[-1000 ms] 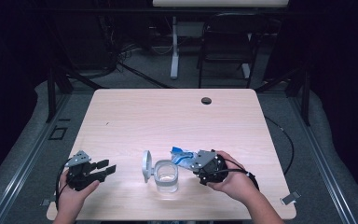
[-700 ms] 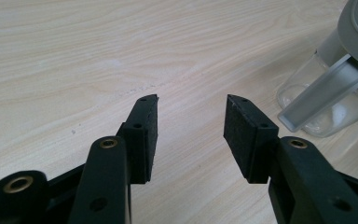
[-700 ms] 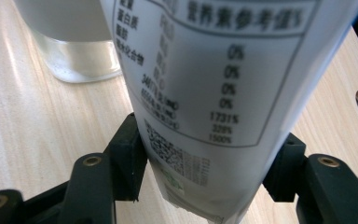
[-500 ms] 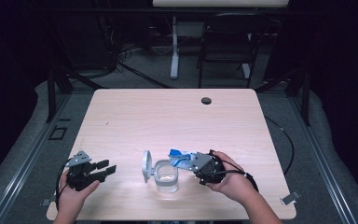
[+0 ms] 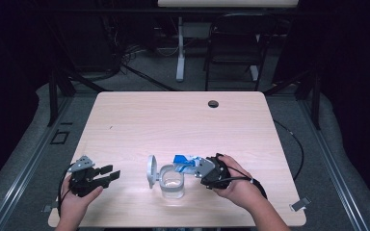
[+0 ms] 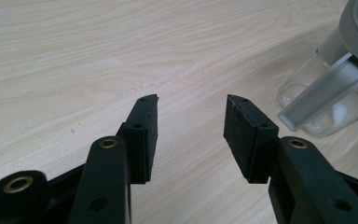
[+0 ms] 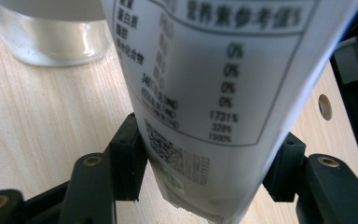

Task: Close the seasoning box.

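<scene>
Packet: your right gripper (image 5: 203, 169) holds a blue-and-white sachet (image 5: 185, 161), jaws clamped on its lower part, the printed nutrition panel (image 7: 214, 88) facing that gripper's camera; the sachet tilts over the glass jar (image 5: 171, 183).

Jar: clear glass, standing open near the front edge of the bench (image 5: 173, 120), between your two hands; its grey hinged lid (image 5: 151, 170) stands up on the side towards your left hand.

Left gripper (image 5: 107, 174): jaws released, nothing between the pads (image 6: 145, 135), resting on the bench well apart from the jar and pointing at it.

Risk: nothing steadies the jar, so a nudge from the sachet could likely slide or tip it; contents may also land on the bench if the sachet's mouth sits off the rim. Whether the sachet is torn open, you cannot tell.

In the way: the raised lid crowds the jar's left side; approach from there would strike it.

Around: a small round cable hole (image 5: 213, 103) at the bench's far edge, a chair (image 5: 231, 53) beyond.
</scene>
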Demonstrator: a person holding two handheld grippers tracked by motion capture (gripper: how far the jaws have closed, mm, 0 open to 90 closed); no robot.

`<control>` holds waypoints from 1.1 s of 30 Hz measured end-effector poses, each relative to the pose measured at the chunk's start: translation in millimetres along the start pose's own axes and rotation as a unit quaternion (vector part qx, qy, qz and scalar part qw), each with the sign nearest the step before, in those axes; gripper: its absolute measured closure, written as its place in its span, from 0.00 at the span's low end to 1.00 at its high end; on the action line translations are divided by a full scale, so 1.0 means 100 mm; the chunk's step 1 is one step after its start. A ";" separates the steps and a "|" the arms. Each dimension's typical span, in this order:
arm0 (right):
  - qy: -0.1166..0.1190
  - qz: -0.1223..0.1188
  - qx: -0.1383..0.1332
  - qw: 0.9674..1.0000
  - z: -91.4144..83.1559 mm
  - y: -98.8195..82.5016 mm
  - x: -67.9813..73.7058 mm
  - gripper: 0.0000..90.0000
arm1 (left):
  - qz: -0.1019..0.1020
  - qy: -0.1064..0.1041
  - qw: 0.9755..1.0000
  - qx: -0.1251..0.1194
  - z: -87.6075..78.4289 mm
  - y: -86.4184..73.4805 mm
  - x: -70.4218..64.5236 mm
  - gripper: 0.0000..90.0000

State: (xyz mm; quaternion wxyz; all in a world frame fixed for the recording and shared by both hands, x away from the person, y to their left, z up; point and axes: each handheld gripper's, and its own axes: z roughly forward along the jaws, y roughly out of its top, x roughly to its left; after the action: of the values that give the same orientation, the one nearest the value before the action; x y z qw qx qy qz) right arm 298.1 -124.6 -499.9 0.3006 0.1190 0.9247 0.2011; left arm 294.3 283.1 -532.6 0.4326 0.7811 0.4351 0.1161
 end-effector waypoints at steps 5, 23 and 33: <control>-0.015 -0.021 0.010 1.000 0.02 0.01 0.03 0.47 | -0.001 0.000 1.000 0.000 0.00 0.00 0.00 0.61; -0.029 -0.057 0.021 0.998 0.07 0.03 0.08 0.47 | -0.004 0.001 1.000 -0.006 0.01 -0.01 0.01 0.61; -0.032 -0.069 0.033 0.997 0.05 0.03 0.08 0.47 | -0.004 0.001 1.000 -0.006 0.01 -0.01 0.01 0.61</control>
State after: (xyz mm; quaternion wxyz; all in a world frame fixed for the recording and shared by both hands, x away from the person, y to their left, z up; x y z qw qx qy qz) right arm 295.0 -117.3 -506.0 0.3396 0.0710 0.9265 0.1456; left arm 294.8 283.4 -534.2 0.4370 0.7767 0.4381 0.1179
